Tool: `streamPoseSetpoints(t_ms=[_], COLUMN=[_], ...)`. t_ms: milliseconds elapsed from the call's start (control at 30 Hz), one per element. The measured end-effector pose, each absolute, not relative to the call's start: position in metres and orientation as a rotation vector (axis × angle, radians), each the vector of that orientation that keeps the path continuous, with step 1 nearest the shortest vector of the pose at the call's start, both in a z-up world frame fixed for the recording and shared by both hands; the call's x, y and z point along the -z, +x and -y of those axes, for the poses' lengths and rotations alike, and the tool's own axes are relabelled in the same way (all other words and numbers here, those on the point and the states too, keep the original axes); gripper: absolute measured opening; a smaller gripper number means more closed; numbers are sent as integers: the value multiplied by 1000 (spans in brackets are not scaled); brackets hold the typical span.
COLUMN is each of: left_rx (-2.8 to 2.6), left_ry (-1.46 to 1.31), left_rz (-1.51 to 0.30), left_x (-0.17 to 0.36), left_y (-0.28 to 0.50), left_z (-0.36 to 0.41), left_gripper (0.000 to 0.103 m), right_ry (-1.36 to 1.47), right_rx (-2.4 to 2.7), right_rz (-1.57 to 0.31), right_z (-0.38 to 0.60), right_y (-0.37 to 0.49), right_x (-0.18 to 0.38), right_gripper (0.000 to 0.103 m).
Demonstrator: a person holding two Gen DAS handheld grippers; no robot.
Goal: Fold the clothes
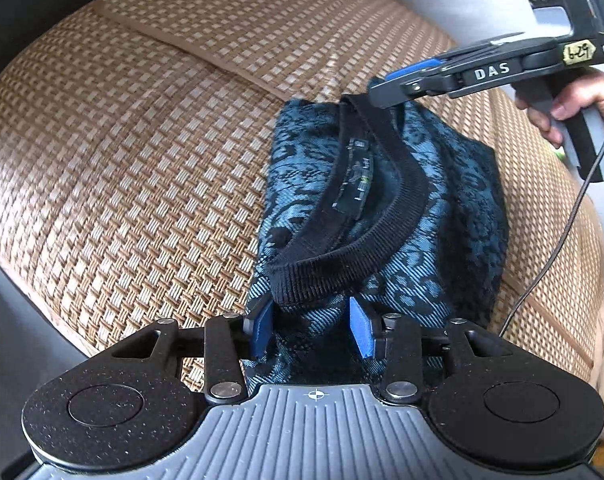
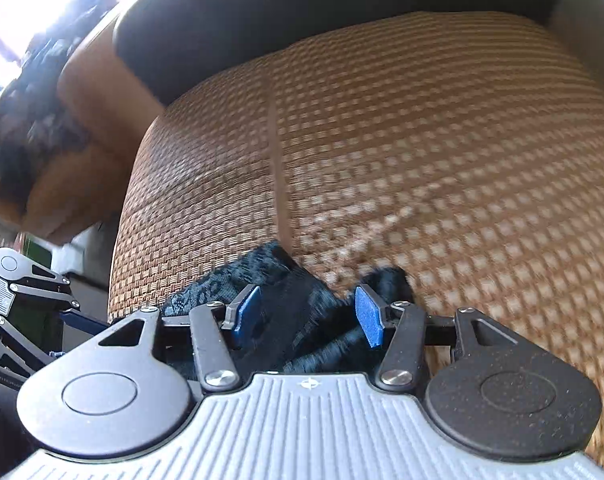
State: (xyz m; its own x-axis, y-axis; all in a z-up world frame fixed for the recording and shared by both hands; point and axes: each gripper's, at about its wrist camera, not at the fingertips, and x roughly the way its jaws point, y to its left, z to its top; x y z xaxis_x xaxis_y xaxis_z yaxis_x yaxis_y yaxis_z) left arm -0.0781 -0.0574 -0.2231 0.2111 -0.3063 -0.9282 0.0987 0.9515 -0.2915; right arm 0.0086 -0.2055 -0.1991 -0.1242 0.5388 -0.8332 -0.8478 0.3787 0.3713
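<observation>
Mat (image 1: 122, 152): woven, brown and beige, covers the seat.
Cushion (image 2: 90, 92): brown, beside the mat.

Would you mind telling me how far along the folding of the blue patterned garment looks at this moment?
Largely done: the blue patterned garment lies as a compact folded bundle on the woven mat, black collar on top. In hand: the left gripper stands open at its near edge, the right gripper open over its far edge. Left: perhaps a last tidy; no other unfolded clothes are clearly visible.
</observation>
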Motion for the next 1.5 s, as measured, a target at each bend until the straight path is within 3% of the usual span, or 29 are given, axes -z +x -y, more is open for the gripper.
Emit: streamPoseSetpoints(t_ms=[100,133,200,500,600,767,800,833,933,967,1000,1033,1200,1500], left_rx=[247,241,235,184,122,-15,-20,-23,-35,-63,-95,-150,-204,-148], left_ry=[-239,-245,-221,-273,-282,-309,-310,-314,-330,-353,-377,-407,-623,-720], left_rz=[-1327,-1324,-1302,-1194,-1206,-1233,-1240,-1248,-1250,-1256,-1262,-1267,-1305,-1300], left_x=[230,231,227,168,167,217,228,239,244,240,236,231,216,256], left_y=[-77,-77,-80,-126,-144,-141,-136,-132,-125,-128,-132,-139,-172,-166], left_z=[55,56,60,58,53,47,48,49,49,46,42,37,30,76], left_gripper=[55,32,7,2,2,6,14,30,36,41,56,60,60,62], right_ry=[-415,-441,-469,-359,-350,-363,-382,-404,-395,-362,-328,-296,-346,-486], right_rx=[-1255,-1261,-1285,-1440,-1485,-1510,-1487,-1458,-1396,-1385,-1380,-1390,-1410,-1444], right_rz=[-1206,-1222,-1278,-1143,-1116,-1102,-1119,-1141,-1194,-1200,-1188,-1160,-1141,-1352], right_z=[191,188,184,209,196,171,165,161,160,164,170,178,207,193], right_y=[9,10,13,1,-6,-15,-15,-14,-5,0,5,10,42,45], right_x=[210,214,221,150,150,170,184,197,218,214,205,194,163,227], right_gripper=[57,55,9,7,7,10,11,11,17,29,47,54,72,72])
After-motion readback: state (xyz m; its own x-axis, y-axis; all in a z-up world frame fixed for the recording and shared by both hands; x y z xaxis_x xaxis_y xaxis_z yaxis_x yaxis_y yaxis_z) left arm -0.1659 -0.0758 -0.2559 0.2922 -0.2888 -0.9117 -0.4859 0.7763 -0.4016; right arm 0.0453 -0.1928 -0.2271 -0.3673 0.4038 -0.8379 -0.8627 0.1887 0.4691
